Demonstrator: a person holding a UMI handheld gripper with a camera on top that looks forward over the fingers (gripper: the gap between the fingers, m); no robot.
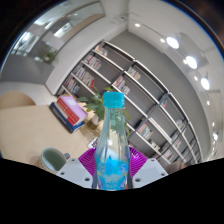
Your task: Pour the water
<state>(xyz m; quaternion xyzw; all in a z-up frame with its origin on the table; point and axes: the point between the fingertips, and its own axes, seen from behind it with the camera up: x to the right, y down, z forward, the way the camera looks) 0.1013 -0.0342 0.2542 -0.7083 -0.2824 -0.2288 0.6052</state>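
Nearest the lens, the gripper (112, 168) has its two fingers closed against the lower body of a clear plastic bottle with a pale blue cap (113, 140); the magenta pads (88, 158) show at either side of it, pressed to its walls. The bottle stands upright between the fingers, its cap topmost, raised well off the beige tabletop (28, 128) that lies below and off to one side.

Bluish water seems to fill much of the bottle, so it is probably fairly heavy for its size, with thin walls that would give under a hard squeeze. The smooth plastic looks slippery; a hold on the widest part of the body, as here, seems the safest, firm but not crushing. With the cap in place, pouring cannot begin yet.

Beside the fingers, on the table, sits a small dull green cup (53, 157). Farther off lies a red and blue packet (71, 111), and behind everything rise tall white bookshelves (140, 95) filled with books.
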